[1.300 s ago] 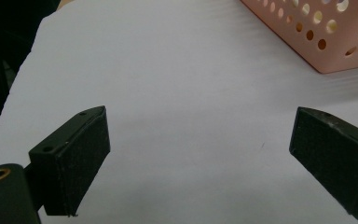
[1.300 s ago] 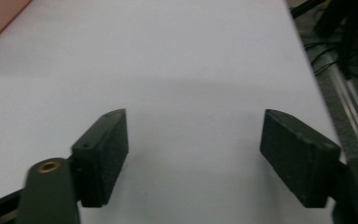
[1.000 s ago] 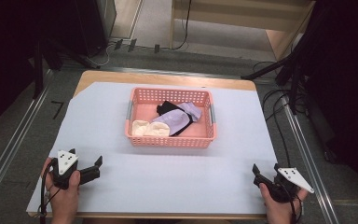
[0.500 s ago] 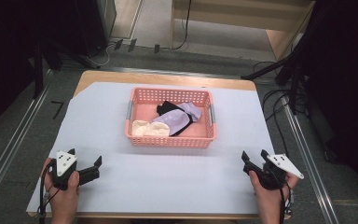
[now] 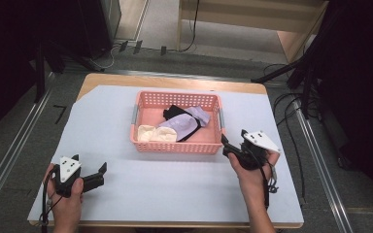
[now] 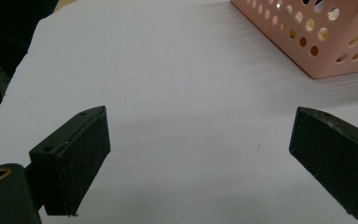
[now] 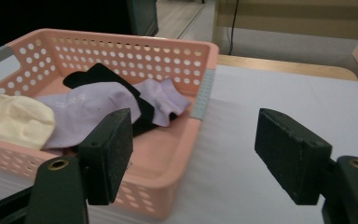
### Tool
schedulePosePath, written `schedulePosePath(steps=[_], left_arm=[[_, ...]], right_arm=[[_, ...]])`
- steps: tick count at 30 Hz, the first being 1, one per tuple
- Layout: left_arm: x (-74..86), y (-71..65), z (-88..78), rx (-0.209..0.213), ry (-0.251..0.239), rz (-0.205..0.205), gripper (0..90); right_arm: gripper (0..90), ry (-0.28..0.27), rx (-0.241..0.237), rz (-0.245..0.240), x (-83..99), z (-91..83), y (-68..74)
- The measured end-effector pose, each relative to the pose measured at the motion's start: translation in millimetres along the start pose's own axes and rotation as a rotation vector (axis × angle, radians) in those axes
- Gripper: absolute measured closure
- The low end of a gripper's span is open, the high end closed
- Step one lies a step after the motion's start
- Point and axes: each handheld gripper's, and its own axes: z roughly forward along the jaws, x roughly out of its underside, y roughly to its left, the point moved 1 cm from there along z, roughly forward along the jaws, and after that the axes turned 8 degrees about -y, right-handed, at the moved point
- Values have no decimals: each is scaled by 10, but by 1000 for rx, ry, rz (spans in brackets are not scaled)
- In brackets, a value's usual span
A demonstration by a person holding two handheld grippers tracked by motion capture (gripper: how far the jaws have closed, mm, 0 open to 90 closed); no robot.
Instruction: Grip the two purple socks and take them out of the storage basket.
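L gripper (image 5: 98, 174) sits near the table's front-left corner, held in the person's left hand (image 5: 65, 196); jaws spread wide w/ nothing btwn them, only bare white sheet (image 6: 177, 116) under and ahead in the left gripper view. It touches no object; the basket corner (image 6: 328, 44) shows well off at upper right of that view. R gripper (image 5: 227, 145) is further fwd, held in the right hand (image 5: 252, 167), just beside the basket's front-right corner in the high view; can't tell if it touches the rim. Its jaws are also wide apart, holding nothing: in the right gripper view one jaw lies in front of the basket's near corner, the other over white sheet to the side. Pink perforated basket (image 5: 177, 144) stands mid-table on the sheet, w/ grey strips (image 7: 202, 95) on its short-side rims. Inside, near to far: a pale yellow sock (image 5: 148, 132) at the front-left, a lilac sock (image 5: 179, 125) across the middle overlapping it, and a black sock (image 5: 174, 111) partly under the lilac one toward the back. Another lilac piece (image 7: 165, 100) lies toward the right wall; can't tell if it is a separate sock. Beyond the table: floor, cables, wooden furniture.
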Motion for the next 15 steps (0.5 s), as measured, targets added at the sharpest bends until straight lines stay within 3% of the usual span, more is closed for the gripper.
schedulePosePath(steps=[10, 13, 15], left_arm=[[1, 4, 5, 6, 1, 0, 61], [1, 2, 7, 6, 1, 0, 62], [1, 2, 7, 5, -2, -4, 62]], right_arm=[[293, 24, -42, -8, -133, 355, 265], [316, 30, -53, -35, -180, 530, 380], [335, 28, -57, -39, -183, 558, 400]])
